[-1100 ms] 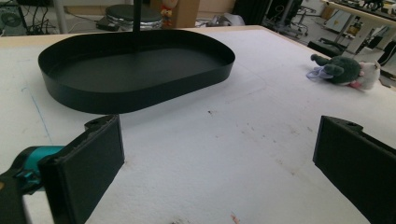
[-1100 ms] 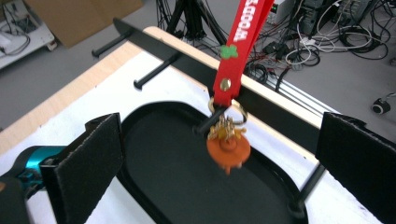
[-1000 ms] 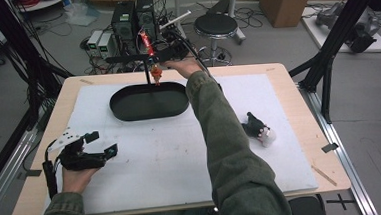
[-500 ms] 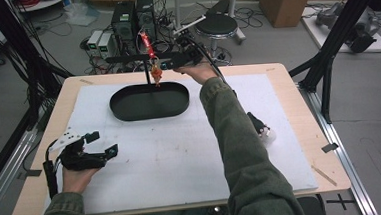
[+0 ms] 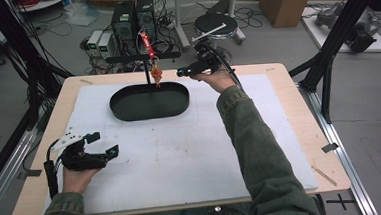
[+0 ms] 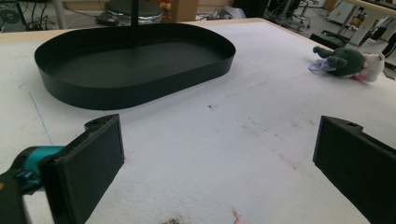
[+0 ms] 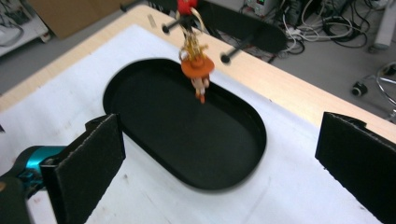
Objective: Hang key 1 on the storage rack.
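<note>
Right gripper (image 5: pixel 182 72) pulled back right from hanging orange charm (image 5: pixel 156 74), jaws wide; left gripper (image 5: pixel 102 144) wide. No legible writing.

A lab: computer towers (image 5: pixel 134 18), tangled floor cables (image 5: pixel 258 15), black rig frame (image 5: pixel 341 25).

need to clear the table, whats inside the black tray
The black tray looks empty; a small orange charm hangs above it. In the left tongs' view, the near wall hides some floor.

No legible text or labels anywhere.
</note>
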### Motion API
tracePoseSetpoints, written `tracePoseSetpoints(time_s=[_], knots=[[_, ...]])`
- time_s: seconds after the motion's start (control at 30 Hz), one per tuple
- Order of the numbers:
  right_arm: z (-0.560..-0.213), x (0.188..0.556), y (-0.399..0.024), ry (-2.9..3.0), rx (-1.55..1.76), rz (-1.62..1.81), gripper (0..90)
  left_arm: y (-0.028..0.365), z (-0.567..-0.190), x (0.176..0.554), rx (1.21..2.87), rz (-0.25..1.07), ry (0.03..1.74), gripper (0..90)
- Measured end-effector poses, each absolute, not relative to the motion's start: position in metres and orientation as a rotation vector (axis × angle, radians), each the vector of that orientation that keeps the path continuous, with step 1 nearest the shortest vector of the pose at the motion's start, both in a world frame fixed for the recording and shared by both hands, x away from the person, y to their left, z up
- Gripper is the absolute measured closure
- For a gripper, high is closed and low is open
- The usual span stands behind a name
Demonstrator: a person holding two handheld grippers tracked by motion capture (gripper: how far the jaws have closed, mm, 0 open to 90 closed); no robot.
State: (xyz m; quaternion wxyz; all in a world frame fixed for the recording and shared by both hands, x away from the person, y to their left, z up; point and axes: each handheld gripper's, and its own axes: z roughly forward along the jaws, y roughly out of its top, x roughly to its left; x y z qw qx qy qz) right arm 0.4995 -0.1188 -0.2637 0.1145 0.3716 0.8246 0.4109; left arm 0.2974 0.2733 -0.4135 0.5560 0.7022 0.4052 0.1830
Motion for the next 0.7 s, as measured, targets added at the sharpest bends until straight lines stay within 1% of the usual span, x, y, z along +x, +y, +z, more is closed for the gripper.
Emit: tracePoseSetpoints(time_s=[0.37,0.7], knots=[[-0.276,0.487,-0.148,2.413,1.098,1.146,0.4,0.273,-0.413,0.297,1.670,0.433,0.955,2.3],[-0.288,0.467,-0.188,2.386,1.141,1.119,0.4,0.272,-0.413,0.297,1.672,0.433,0.956,2.3]])
